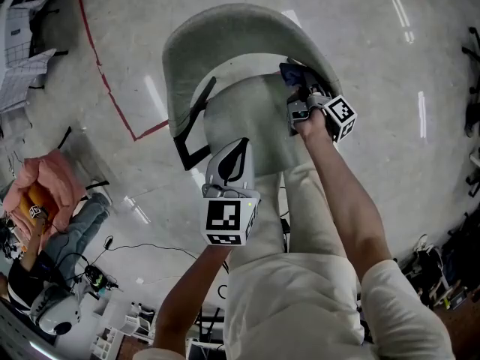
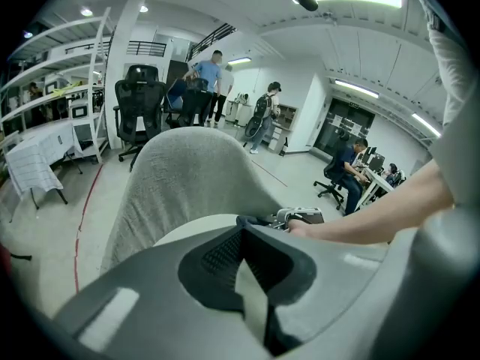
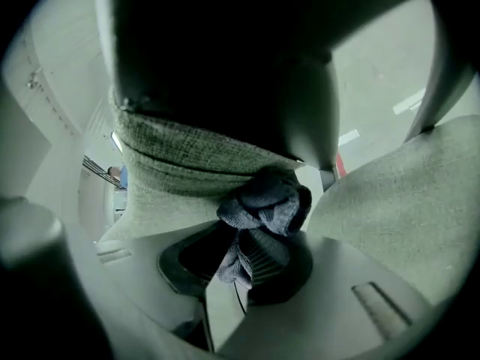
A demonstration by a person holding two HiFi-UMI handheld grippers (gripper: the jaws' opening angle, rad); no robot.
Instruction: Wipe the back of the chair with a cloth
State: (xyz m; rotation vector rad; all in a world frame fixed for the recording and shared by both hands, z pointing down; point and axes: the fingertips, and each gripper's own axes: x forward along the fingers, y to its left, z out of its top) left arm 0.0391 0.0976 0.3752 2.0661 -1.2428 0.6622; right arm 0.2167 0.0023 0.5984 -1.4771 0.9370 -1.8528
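The chair's grey fabric back curves round its seat below me. My right gripper is shut on a bunched dark blue cloth, which presses on the inner right side of the back. In the right gripper view the cloth bulges from the jaws of the right gripper against the woven back. My left gripper hangs over the seat's front edge, jaws together and holding nothing. In the left gripper view the left gripper points at the back and the right gripper.
Red tape runs across the shiny floor left of the chair. A person sits at the far left among cables. Black office chairs, shelving and standing people fill the room beyond. My light-trousered leg touches the seat.
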